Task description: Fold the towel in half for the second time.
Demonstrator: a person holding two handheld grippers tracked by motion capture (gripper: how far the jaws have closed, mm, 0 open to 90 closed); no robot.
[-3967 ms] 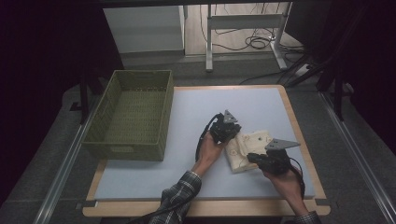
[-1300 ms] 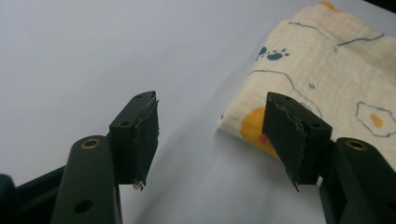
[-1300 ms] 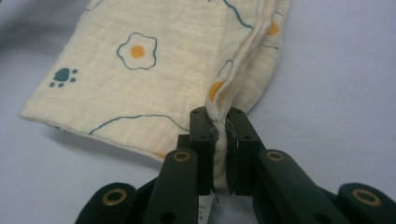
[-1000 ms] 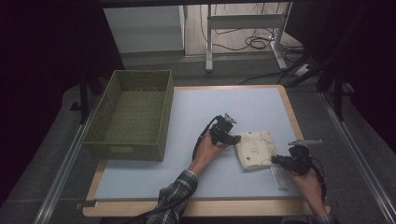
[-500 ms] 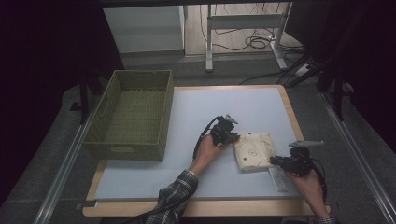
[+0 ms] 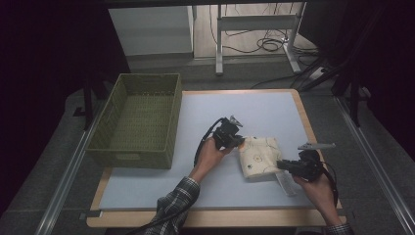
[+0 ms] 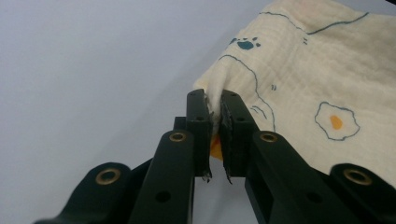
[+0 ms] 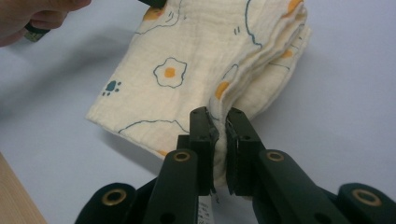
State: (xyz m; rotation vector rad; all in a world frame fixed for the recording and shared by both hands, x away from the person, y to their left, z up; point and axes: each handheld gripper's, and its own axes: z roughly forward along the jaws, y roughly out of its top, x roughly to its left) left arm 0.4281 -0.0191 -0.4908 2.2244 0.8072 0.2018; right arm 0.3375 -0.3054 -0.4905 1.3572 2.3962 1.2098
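A folded cream cloth [image 6: 259, 155] printed with fried eggs and paw marks lies on the pale blue mat, right of centre. My left gripper [image 6: 238, 140] is shut on its left corner; in the left gripper view the jaws pinch the cloth [image 7: 299, 79] at its corner fold [image 7: 215, 100]. My right gripper [image 6: 281, 165] is shut on the cloth's right edge. Seen from the right gripper view, the jaws clamp the stacked layers [image 8: 219, 116] of the cloth [image 8: 196, 70], and the person's other hand [image 8: 32, 16] is at the top left.
A green woven basket [image 6: 138, 120] stands empty at the left of the mat [image 6: 235, 107]. The table's wooden rim [image 6: 215, 218] frames the mat. A white label strip [image 6: 285, 183] lies under my right gripper. Cables and a desk frame are on the floor beyond.
Since four seconds ago the right gripper has moved right and nearer, and the cloth now lies flatter and squarer between both grippers. Over the last second little has moved.
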